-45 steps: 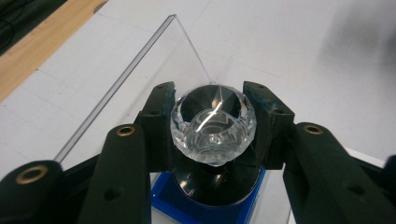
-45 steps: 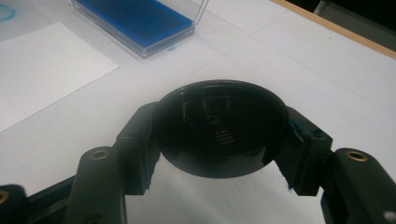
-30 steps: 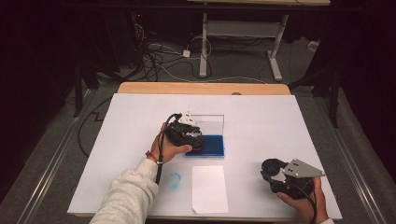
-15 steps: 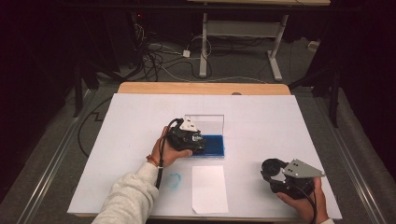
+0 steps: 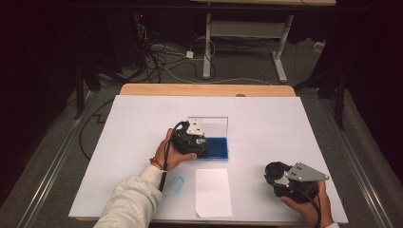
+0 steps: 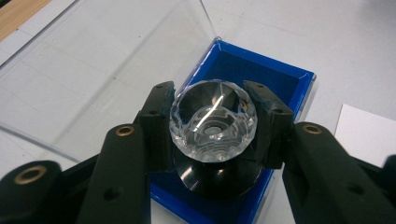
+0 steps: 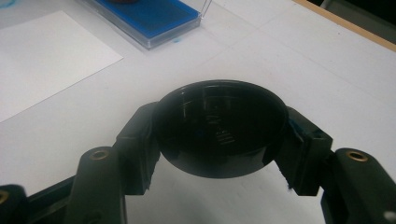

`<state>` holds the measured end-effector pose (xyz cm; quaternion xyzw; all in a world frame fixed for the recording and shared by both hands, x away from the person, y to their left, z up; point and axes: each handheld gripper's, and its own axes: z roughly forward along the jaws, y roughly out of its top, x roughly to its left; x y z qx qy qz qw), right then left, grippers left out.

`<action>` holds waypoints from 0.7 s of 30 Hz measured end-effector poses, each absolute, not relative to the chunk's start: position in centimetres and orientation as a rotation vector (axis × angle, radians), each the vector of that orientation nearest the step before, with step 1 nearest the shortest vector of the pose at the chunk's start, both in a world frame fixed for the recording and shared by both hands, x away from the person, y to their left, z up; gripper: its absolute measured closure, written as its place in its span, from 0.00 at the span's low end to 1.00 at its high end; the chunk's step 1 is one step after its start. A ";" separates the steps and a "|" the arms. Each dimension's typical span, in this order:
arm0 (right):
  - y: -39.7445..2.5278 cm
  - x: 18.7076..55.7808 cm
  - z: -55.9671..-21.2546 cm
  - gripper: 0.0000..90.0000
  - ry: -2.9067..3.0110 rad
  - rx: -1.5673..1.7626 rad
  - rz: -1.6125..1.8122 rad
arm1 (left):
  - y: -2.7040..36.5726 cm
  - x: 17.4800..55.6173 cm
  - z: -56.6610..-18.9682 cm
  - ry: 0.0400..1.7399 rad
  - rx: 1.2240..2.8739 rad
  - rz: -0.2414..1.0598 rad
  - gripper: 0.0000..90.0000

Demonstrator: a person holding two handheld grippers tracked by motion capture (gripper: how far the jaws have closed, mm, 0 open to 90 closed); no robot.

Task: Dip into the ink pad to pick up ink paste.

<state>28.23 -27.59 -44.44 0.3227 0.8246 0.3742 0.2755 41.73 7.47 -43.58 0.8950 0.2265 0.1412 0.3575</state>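
Crystal knob [image 6: 213, 121], clear and faceted, clamped between the two black jaws of the left gripper [image 6: 212, 119], sitting on a round black base [image 6: 217, 175] over the blue tray [image 6: 285, 81] of an open case. Clear lid [image 6: 102, 79] of that case tilted back behind the knob. From above, left gripper [image 5: 192, 142] over the left end of the blue tray [image 5: 219, 148], held by the left hand [image 5: 168, 154]. Right gripper [image 7: 219, 135] closed on a round black cap [image 7: 219, 133], lifted just above the white surface [image 7: 289, 60]; from above, right gripper [image 5: 285, 178] near the front right corner, well apart from the case. White sheet of paper [image 5: 213, 192] flat on the surface [image 5: 142, 118] just in front of the case, with a small blue smudge [image 5: 177, 184] beside it. Wooden edge [image 5: 204, 90] at the far side; beyond it, dark floor with tangled cables [image 5: 161, 57] and white frame legs [image 5: 280, 61].
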 end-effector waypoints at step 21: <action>-27.8 28.1 -44.3 0.43 2.209 0.865 1.001 | 8.3 41.2 -43.4 0.621 2.329 0.349 0.61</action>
